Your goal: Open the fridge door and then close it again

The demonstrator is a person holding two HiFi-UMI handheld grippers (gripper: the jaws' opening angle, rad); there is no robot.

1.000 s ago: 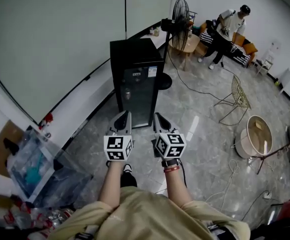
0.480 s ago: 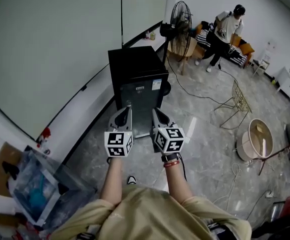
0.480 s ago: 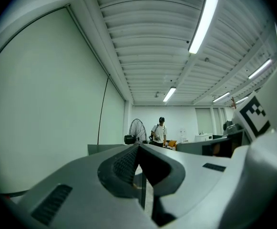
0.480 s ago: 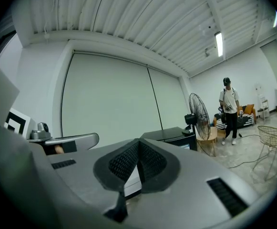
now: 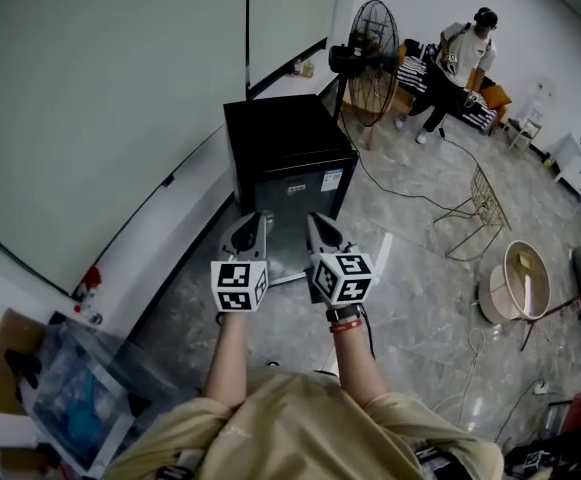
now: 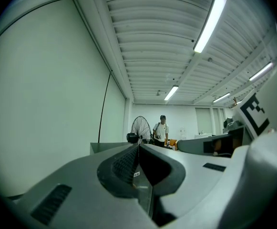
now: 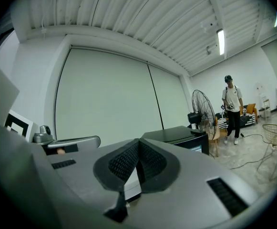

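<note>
**Both grippers clenched and empty, in front of the black fridge**

Your forearms come up from the bottom centre of the head view. You hold the left gripper (image 5: 254,221) and the right gripper (image 5: 316,220) side by side at mid-frame. Both sets of jaws are pressed together with nothing between them. Just above them in the frame stands the black fridge (image 5: 288,148), against the wall, with its door closed. The right gripper view shows the fridge ahead of the jaws, not touching. Further up are a standing fan (image 5: 373,56) and, at upper right, a person (image 5: 460,56).
</note>
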